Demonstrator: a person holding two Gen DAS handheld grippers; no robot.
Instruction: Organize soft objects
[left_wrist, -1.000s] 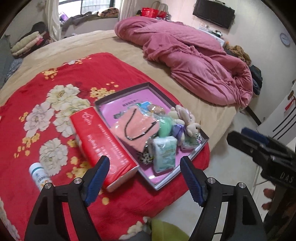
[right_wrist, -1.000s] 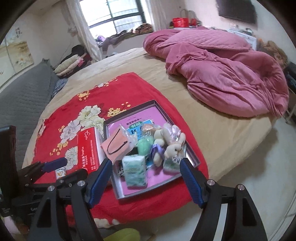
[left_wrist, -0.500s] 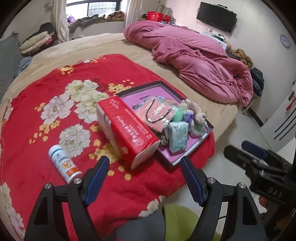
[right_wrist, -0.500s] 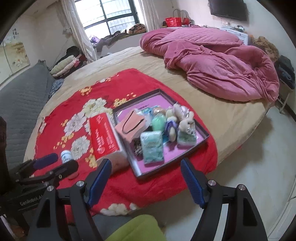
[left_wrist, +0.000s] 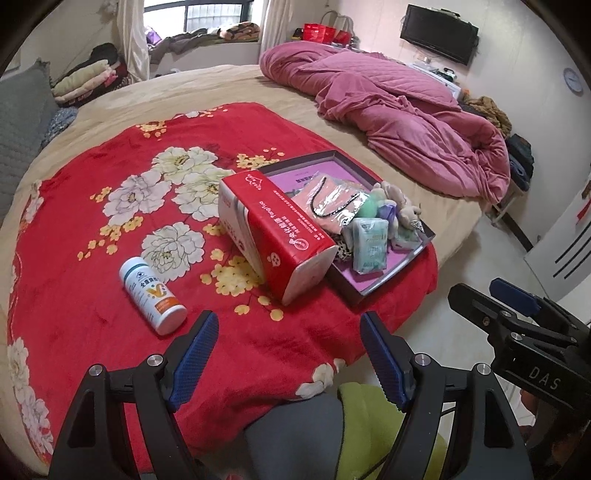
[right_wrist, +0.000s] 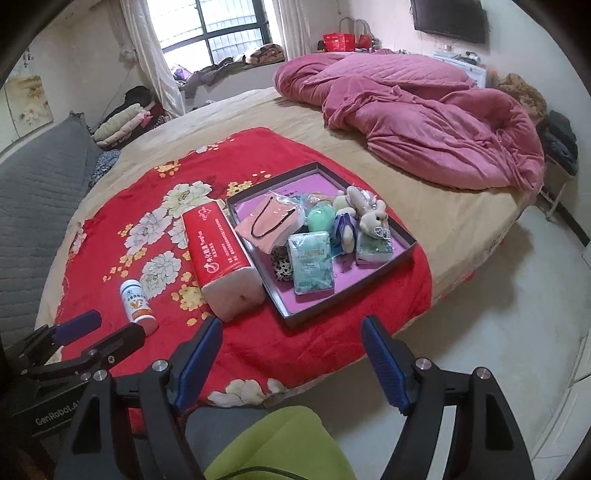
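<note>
A dark shallow box with a purple floor (left_wrist: 384, 282) (right_wrist: 380, 264) lies on a red flowered blanket (left_wrist: 92, 229) (right_wrist: 332, 321). In it lie a pink pouch (left_wrist: 325, 201) (right_wrist: 269, 221), a green tissue pack (left_wrist: 369, 245) (right_wrist: 312, 264), a green ball (right_wrist: 319, 218), a plush rabbit (right_wrist: 373, 218) and other small soft items. A red tissue pack (left_wrist: 275, 234) (right_wrist: 221, 258) lies beside the box. My left gripper (left_wrist: 288, 354) and right gripper (right_wrist: 291, 362) are open and empty, held back off the bed's near edge.
A white pill bottle (left_wrist: 151, 295) (right_wrist: 136, 302) lies on the blanket left of the tissue pack. A pink quilt (left_wrist: 399, 114) (right_wrist: 424, 118) is heaped at the far right of the bed. Floor (right_wrist: 498, 314) lies to the right. Green cloth (right_wrist: 280, 443) shows below the grippers.
Both grippers have drawn back from the box, so the box and tissue pack look farther away. The pill bottle has come fully into view. Both stay open.
</note>
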